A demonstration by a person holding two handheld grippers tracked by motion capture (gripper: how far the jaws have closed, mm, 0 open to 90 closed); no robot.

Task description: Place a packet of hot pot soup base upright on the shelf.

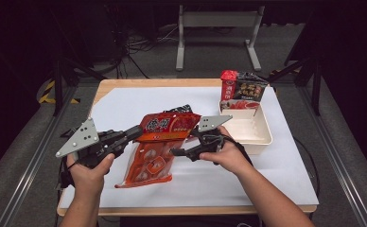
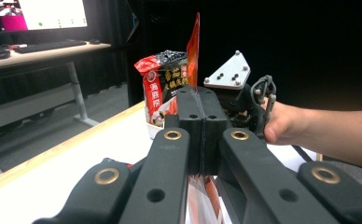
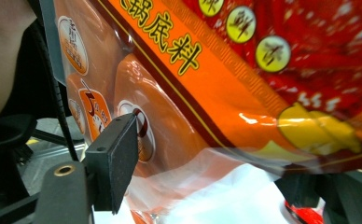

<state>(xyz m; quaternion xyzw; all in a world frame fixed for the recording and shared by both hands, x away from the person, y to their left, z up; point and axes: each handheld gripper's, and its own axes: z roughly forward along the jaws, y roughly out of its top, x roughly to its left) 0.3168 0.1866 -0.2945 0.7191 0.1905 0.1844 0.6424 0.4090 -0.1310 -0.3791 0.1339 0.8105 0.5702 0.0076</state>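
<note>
The table (image 1: 285,189), under a white sheet, carries a white bin (image 1: 262,135) at its far right, and two packets already stand upright against the bin's far wall: a black sauce packet (image 1: 250,88) and a slimmer red one (image 1: 228,86) touching its left side. So the packing looks partly done, with most of the bin bare and more left to go in. The large orange-red hotpot base packet (image 1: 165,130) is the piece in hand: it hangs lifted above the middle of the sheet, left of the bin and not yet over it, and a second clear-fronted red packet (image 1: 148,168) lies flat just beneath and nearer the person, while a dark packet (image 1: 181,109) peeks out behind. The left gripper (image 1: 136,133) is pressed tight on the raised packet's left edge; in the left gripper view its jaws meet with the thin orange edge (image 2: 193,51) standing up between them. The right gripper (image 1: 178,152) sits under the packet's right end with its jaws spread, one pad (image 3: 116,161) touching the printed face, not pinching. Both forearms reach in from the near edge, hands level and angled toward each other
</note>
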